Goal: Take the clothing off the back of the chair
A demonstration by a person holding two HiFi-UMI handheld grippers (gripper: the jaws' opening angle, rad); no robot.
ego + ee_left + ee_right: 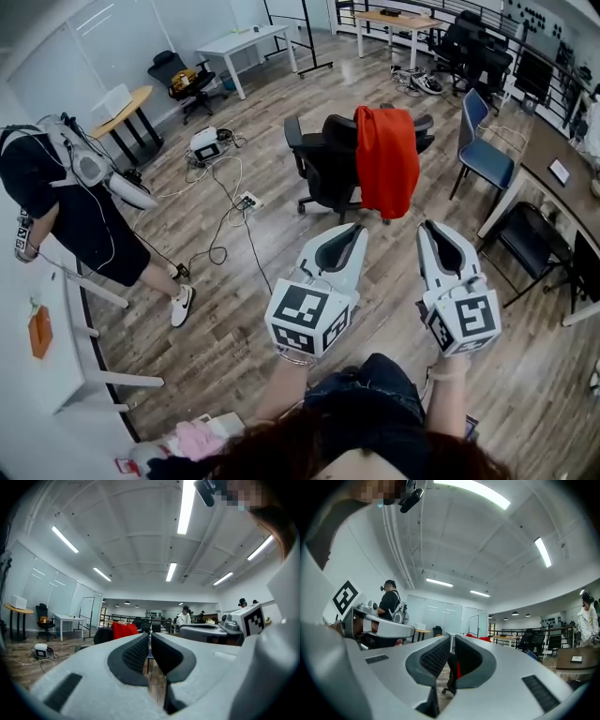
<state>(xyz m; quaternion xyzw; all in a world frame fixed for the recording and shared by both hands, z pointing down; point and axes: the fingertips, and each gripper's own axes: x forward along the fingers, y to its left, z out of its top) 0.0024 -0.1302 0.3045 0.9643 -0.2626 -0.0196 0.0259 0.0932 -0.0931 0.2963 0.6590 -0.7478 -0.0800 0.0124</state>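
From the head view, the red clothing (pixel 386 159) hangs draped over the back of the black office chair (pixel 323 159), which stands out on the wood floor (pixel 234 319) well ahead of the person. The left gripper (pixel 352 231) and right gripper (pixel 432 228) are held level side by side, both pointed at the chair and both well short of it. Another person (pixel 66 202) stands off to the left, clear of the path.

In the left gripper view, the jaws are pressed together with nothing between them. The red clothing (pixel 124 630) shows far off, a little left of the jaw line.

In the right gripper view, the jaws are all but closed and also empty. Only a sliver of red and the chair's base show through the thin slit between them.

To my eye the step in hand is the approach. Doing it well means opening the jaws before arriving, taking the fabric where it folds over the top of the backrest, and lifting upward. A sideways tug would likely roll the wheeled chair.
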